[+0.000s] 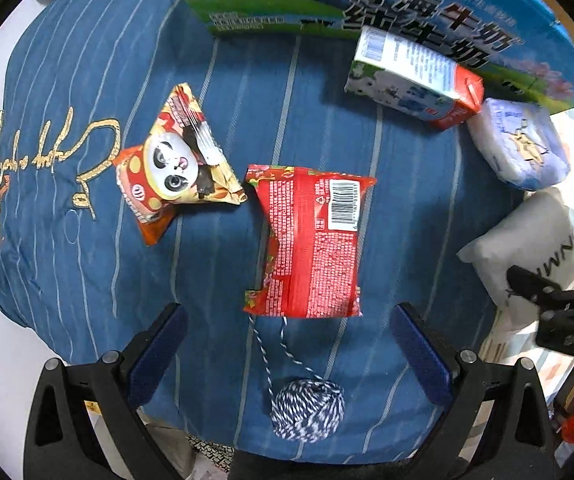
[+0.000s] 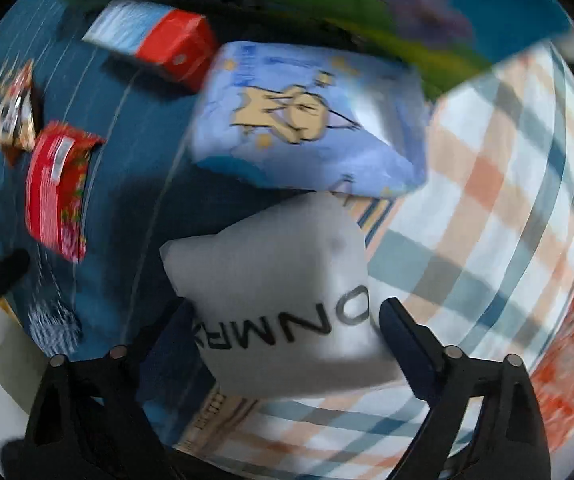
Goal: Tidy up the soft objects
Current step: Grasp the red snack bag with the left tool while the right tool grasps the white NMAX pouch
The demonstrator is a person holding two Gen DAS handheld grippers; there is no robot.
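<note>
Soft objects on a blue striped cloth (image 1: 87, 60): red snack packet (image 1: 307, 240), barcode side up, at centre; panda-print packet (image 1: 175, 164) just left of it; blue-white twine ball (image 1: 307, 410) below, its strand running to the red packet; pale-blue tissue pack (image 2: 311, 116) and grey lettered pouch (image 2: 279, 300) at the cloth's right edge, close together.

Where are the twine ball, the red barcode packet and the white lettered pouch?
twine ball (image 1: 307, 410), left wrist view, middle of the wound ball.
red barcode packet (image 1: 307, 248), left wrist view, centre of its printed back.
white lettered pouch (image 2: 283, 280), right wrist view, plain face above the lettering.
</note>
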